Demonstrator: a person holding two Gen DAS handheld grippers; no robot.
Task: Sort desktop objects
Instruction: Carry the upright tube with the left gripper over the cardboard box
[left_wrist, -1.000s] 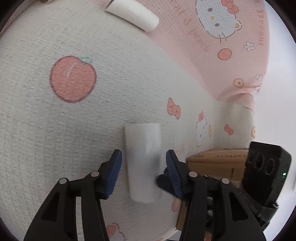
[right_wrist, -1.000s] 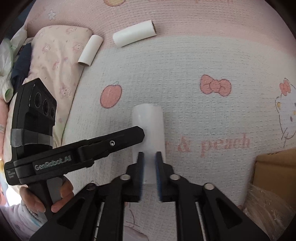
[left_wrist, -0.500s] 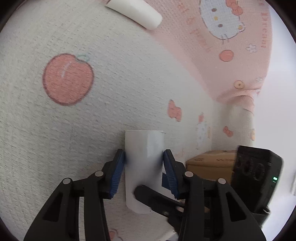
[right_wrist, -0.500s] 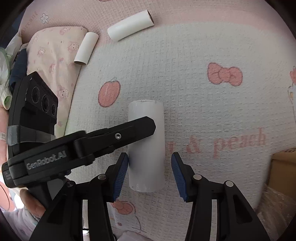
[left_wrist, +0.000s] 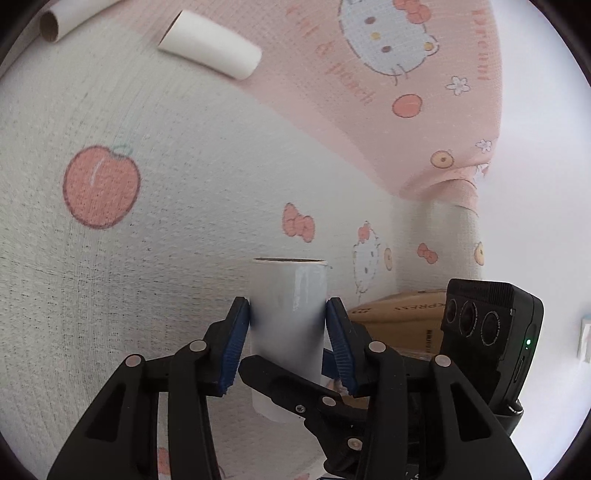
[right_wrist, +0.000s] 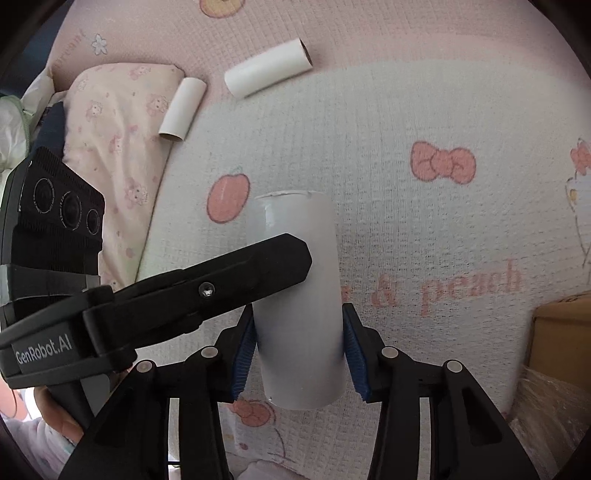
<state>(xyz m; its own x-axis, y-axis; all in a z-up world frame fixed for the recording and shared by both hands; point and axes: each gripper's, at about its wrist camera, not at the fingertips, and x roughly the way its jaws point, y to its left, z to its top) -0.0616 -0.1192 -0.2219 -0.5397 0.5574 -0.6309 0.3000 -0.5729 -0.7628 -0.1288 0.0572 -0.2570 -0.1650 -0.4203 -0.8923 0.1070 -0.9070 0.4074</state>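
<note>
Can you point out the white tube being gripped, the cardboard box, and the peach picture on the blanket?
Tube (left_wrist: 288, 306), left wrist view, its side between the pads.
Box (left_wrist: 402, 314), left wrist view, its top face.
Peach (left_wrist: 100, 186), left wrist view, its middle.

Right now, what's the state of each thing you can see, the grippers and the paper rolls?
big roll: gripped by both grippers.
left gripper: jaws shut on the big roll.
right gripper: jaws have just been closing, pads against the big roll's near end.
short tube: lying on its side, untouched.
long tube: lying on its side, untouched.
</note>
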